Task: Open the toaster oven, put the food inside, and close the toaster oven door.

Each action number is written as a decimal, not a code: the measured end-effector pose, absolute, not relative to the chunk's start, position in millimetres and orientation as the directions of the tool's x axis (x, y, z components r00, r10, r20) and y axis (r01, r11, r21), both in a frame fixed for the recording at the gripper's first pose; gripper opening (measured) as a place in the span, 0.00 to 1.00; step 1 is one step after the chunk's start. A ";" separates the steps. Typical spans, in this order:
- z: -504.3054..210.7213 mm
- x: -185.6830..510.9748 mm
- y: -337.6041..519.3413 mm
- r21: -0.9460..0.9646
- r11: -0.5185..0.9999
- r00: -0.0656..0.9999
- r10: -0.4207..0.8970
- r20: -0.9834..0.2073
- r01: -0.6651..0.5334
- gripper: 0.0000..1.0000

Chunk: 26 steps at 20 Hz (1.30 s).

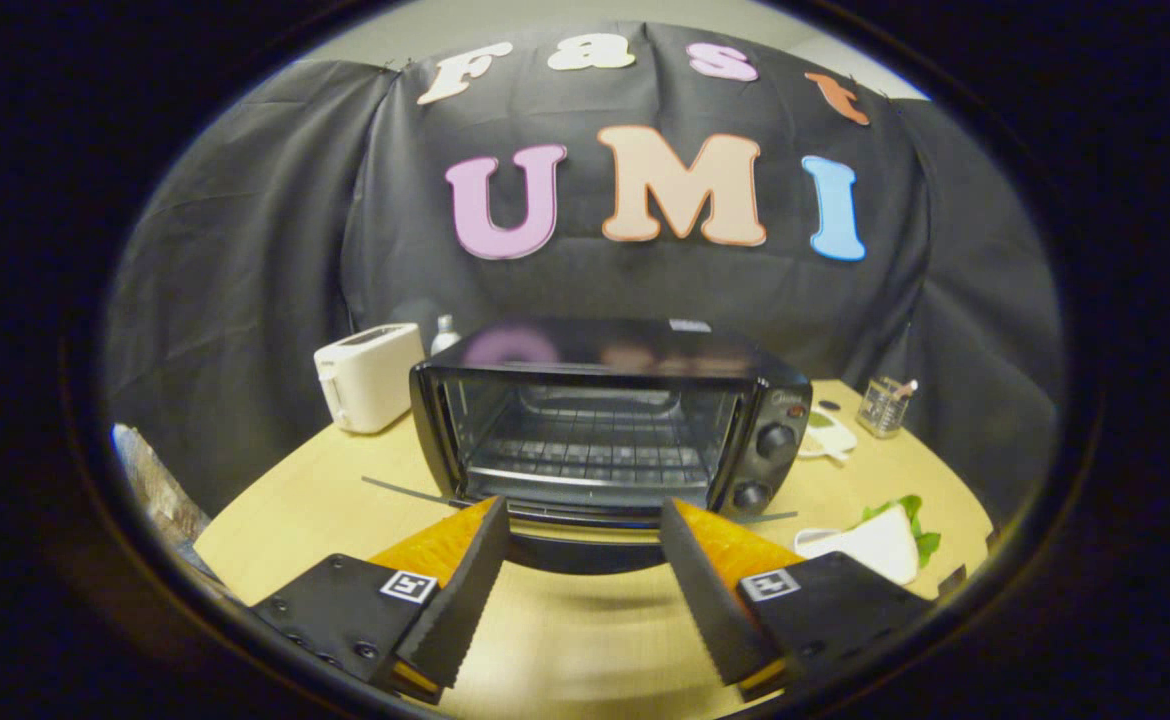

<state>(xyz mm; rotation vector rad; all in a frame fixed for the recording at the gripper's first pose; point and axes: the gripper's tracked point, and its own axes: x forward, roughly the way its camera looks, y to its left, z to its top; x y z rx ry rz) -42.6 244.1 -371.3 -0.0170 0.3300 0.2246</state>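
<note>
The black toaster oven (605, 420) stands on the wooden table (285, 510), just ahead of my fingers. Its door (585, 522) is folded down and open, and the wire rack (590, 450) inside is bare. The door's dark handle (580, 555) lies between my two fingertips. My gripper (582, 510) is open; its orange and black fingers (455, 590) sit either side of the handle without pressing on it. The food, a white sandwich with green lettuce (880, 540), rests on a white plate to the right of the right finger.
A white toaster (367, 375) and a small bottle (443, 333) stand left of the oven. Right of it are a small plate (830, 435) and a glass jar (885, 405). The oven's two knobs (773, 440) face me on its right side.
</note>
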 end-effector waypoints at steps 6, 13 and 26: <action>-388.2 -59.3 236.3 0.136 0.969 0.848 0.248 -0.468 -0.208 0.80; -459.2 -81.7 235.3 0.049 0.978 0.692 0.178 -0.700 -0.203 0.76; -468.3 -92.1 231.4 0.154 0.962 0.600 0.263 -0.756 -0.227 0.79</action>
